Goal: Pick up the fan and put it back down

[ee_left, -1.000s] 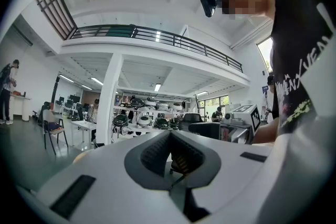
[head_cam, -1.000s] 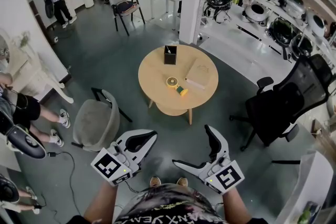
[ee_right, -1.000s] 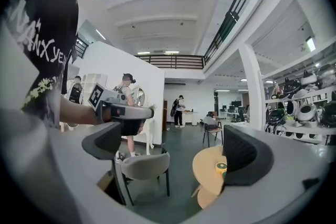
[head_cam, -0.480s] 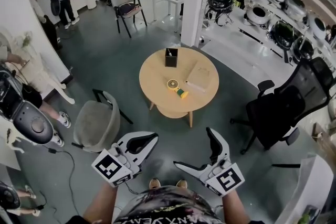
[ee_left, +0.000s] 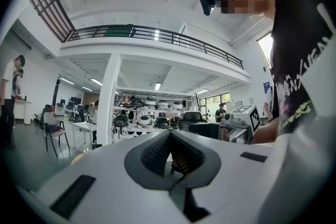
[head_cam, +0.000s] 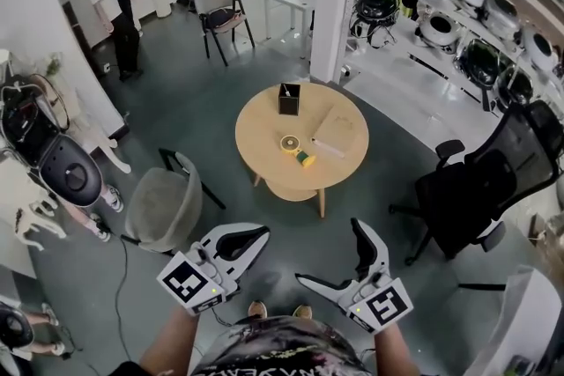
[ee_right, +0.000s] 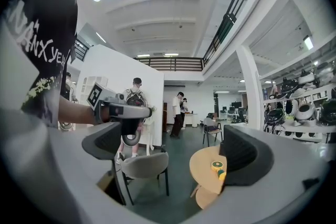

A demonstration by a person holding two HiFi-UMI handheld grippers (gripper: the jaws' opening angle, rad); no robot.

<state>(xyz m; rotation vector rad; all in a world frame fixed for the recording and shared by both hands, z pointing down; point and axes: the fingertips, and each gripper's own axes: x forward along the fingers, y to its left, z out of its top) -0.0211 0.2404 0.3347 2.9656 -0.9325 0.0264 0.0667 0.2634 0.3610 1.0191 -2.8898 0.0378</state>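
Well ahead of both my tools, the fan (head_cam: 293, 147) lies near the middle of the round desk (head_cam: 264, 132), touched by neither. Beyond it, farther from me, stands a black box (head_cam: 288, 98), and a flat tan box (head_cam: 336, 129) lies just beside the fan on my right tool's side. My right tool (head_cam: 330, 253) hangs low near my body with its jaws spread wide and nothing in them. Its own view shows the fan far off through that gap, near one jaw's edge. My left tool (head_cam: 256, 233) hangs alongside, jaws pressed together on nothing. A grey chair (head_cam: 163, 207) stands ahead of it, left of the desk.
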